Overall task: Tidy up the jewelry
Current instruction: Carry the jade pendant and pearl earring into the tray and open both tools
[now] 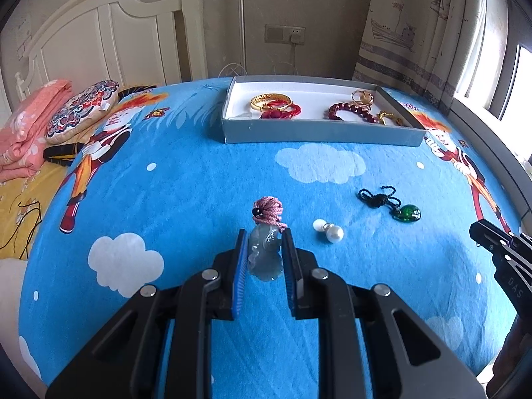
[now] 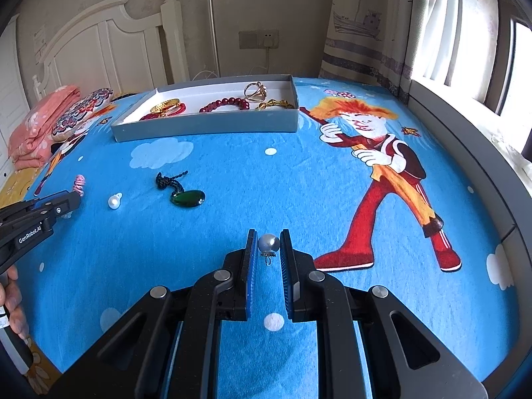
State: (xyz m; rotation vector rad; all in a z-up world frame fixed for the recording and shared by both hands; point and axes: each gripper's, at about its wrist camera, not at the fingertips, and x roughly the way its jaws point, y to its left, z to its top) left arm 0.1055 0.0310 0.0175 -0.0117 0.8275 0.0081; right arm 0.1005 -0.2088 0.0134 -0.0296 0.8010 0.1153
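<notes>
My left gripper (image 1: 265,236) is shut on a pale grey-green jade pendant (image 1: 265,252) with a pink cord (image 1: 268,211), low over the blue bedspread. My right gripper (image 2: 268,237) is shut on a pearl earring (image 2: 268,243); it also shows at the right edge of the left wrist view (image 1: 498,242). A second pearl earring (image 1: 330,230) lies on the bed, also in the right wrist view (image 2: 114,201). A green pendant on a dark cord (image 1: 406,213) lies to its right, also in the right wrist view (image 2: 188,198). The grey box (image 1: 319,131) holds gold bangles, red beads and rings.
The grey box (image 2: 206,126) sits at the far side of the bed. A patterned cushion (image 1: 83,109) and a folded pink blanket (image 1: 30,126) lie at the far left. The headboard, wall and curtains stand behind; a window ledge (image 2: 465,139) runs along the right.
</notes>
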